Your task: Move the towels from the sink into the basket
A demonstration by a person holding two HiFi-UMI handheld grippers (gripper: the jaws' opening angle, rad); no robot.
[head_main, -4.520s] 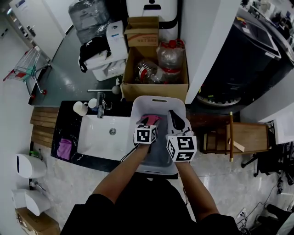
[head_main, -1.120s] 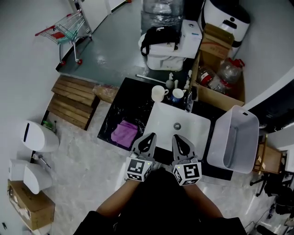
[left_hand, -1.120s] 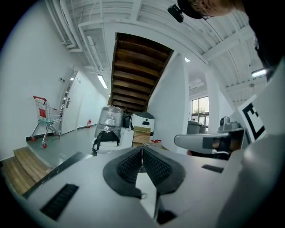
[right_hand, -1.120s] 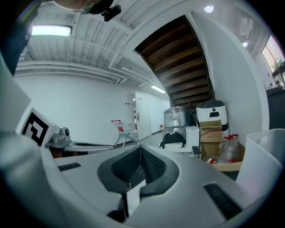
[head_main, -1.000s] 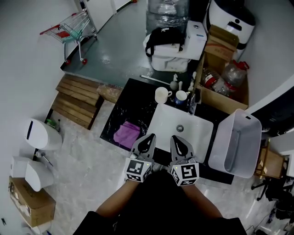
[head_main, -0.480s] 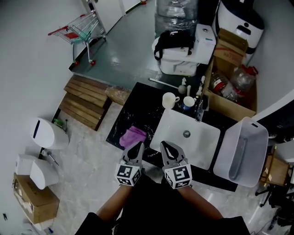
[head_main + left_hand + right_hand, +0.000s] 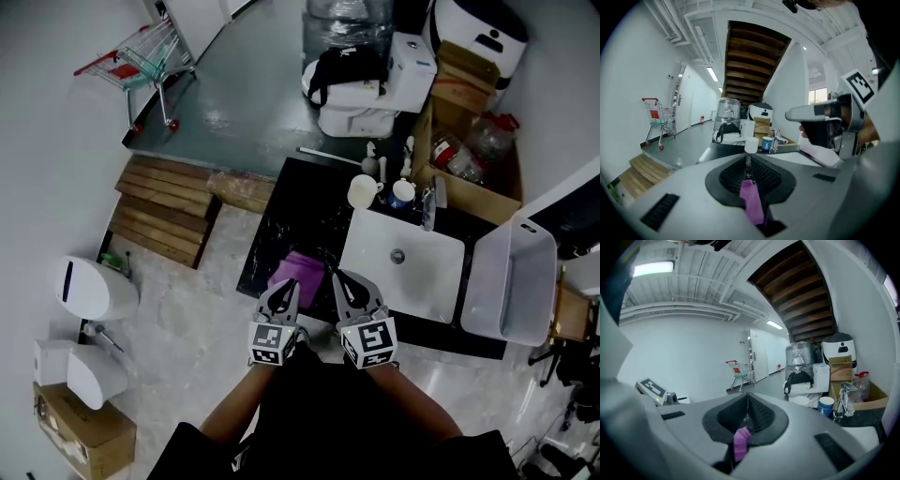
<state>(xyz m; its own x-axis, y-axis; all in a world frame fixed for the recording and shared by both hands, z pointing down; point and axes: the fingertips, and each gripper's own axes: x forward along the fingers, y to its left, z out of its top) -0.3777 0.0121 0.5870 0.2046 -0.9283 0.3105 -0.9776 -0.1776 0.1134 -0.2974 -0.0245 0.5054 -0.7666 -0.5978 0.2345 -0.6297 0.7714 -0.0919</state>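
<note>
Approach step, I judge: my left tongs (image 7: 286, 292) and right tongs (image 7: 342, 284), both closed and empty, with the purple towel (image 7: 300, 267) just ahead of their tips; next, open, lower and pinch it.

Black short-sleeved top; grey left gripper (image 7: 285, 289) and right gripper (image 7: 340, 281) bear white cubes (black square markers)

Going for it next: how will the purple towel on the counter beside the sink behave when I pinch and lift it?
Probably floppy: the purple towel lies rumpled on the black counter, so it should sag from one pinch. Likely light, being small soft cloth. Pushed, it would probably bunch up rather than roll.
</note>
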